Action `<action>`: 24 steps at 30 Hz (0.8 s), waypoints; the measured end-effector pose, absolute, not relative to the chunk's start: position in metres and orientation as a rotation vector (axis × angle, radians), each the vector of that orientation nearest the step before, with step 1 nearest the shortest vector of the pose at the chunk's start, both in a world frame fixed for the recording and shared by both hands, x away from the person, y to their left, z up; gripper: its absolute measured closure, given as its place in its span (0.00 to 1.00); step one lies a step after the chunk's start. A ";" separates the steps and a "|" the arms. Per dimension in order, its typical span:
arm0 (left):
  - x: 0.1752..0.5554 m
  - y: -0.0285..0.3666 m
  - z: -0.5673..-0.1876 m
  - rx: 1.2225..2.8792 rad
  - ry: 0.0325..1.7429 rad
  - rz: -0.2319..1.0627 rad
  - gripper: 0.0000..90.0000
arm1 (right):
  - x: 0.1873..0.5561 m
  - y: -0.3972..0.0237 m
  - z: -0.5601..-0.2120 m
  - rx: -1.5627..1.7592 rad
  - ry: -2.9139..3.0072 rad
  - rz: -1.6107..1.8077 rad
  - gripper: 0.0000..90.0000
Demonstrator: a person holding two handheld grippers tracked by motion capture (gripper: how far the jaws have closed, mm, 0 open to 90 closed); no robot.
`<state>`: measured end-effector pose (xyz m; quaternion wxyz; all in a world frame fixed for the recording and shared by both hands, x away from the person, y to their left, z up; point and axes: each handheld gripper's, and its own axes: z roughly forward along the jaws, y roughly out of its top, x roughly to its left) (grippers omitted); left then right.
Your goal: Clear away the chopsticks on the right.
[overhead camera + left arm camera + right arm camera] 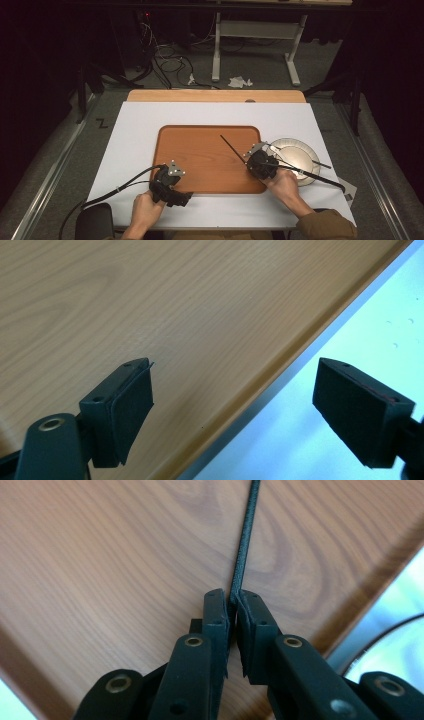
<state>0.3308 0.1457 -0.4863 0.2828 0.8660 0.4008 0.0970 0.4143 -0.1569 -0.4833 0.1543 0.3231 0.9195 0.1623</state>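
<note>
A thin black chopstick (243, 545) runs from the middle of the right gripper view up to its top edge, lying over the wood-grain floor of the tray (110, 555). Its lower end sits between the two black pads of the right gripper (232, 615), which stand nearly together with the stick in the narrow slot between them; the pads look pressed against it, though a sliver of gap shows lower down.

In the high view the same chopstick (232, 148) slants from the gripper's tip up and to the left, over the right half of the brown tray (200, 160), which lies in the centre of the frame on a white mat (140, 120). The right gripper (248, 159) sits at the tray's right edge, held by the person's right hand (285, 186) coming in from the lower right.

Just right of the tray stands a pale round plate (295, 152), with a second black chopstick (307, 172) lying across it and reaching towards the lower right. A curve of the plate's rim (400, 645) shows at the right edge of the right gripper view.

The left gripper (172, 172) rests at the tray's lower left corner in the high view, held by the left hand (147, 210). In the left gripper view its jaws stand wide apart with nothing between them, one pad (127, 410) over the wood of the tray (175, 305) and the other over the white mat (380, 330) at the right.
</note>
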 end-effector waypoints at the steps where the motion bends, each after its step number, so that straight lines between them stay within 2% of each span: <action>1: 0.331 0.145 -0.487 2.318 1.076 0.262 0.18 | 0.414 -0.157 -0.483 0.936 2.631 0.462 0.93; 24: 0.329 0.146 -0.486 2.321 1.072 0.282 0.18 | 0.413 -0.162 -0.473 0.937 2.618 0.530 0.85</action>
